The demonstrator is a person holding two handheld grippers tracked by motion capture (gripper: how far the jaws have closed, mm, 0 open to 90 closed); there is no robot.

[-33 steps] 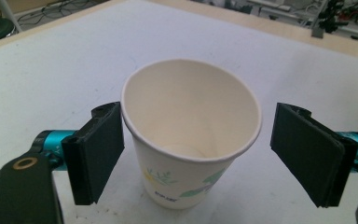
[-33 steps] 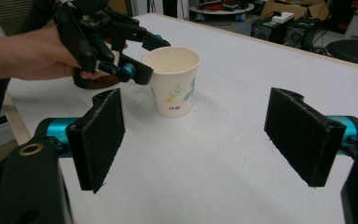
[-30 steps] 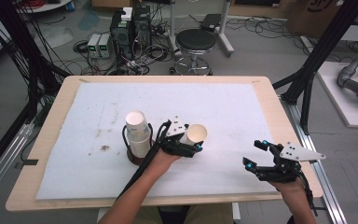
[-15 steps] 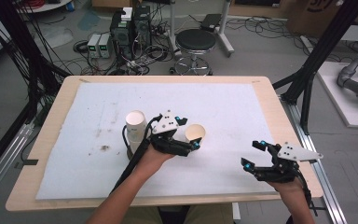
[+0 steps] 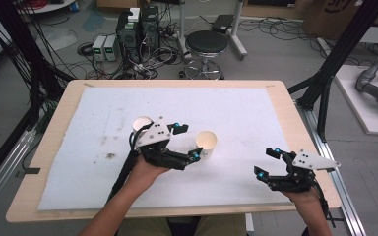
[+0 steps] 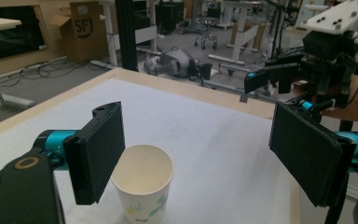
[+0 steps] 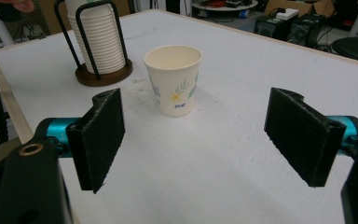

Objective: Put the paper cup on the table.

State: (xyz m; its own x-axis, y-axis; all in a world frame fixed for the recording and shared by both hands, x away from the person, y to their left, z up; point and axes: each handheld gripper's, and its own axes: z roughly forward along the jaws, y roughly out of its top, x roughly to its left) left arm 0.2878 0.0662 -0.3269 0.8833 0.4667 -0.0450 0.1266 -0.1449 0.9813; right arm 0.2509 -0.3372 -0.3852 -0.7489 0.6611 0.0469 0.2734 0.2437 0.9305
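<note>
One paper cup (image 5: 206, 142) stood upright on the white mat of the table (image 5: 275, 91) near the centre of the high view, just right of the left gripper (image 5: 187, 143), whose jaws, having just closed a little, gaped wide with nothing between them. Behind that gripper's plate peeked the stack of cups (image 5: 141, 123). At lower right, the right gripper (image 5: 268, 162) hovered with jaws wide apart, empty.

From the left gripper view, the cup (image 6: 142, 179) sat at lower centre, close to the left pad but free of both; the other gripper (image 6: 279, 74) showed at upper right.

From the right gripper view, the cup (image 7: 173, 77) stood beyond the open jaws at upper centre, the stack (image 7: 99, 39) in its wire holder at upper left.
</note>
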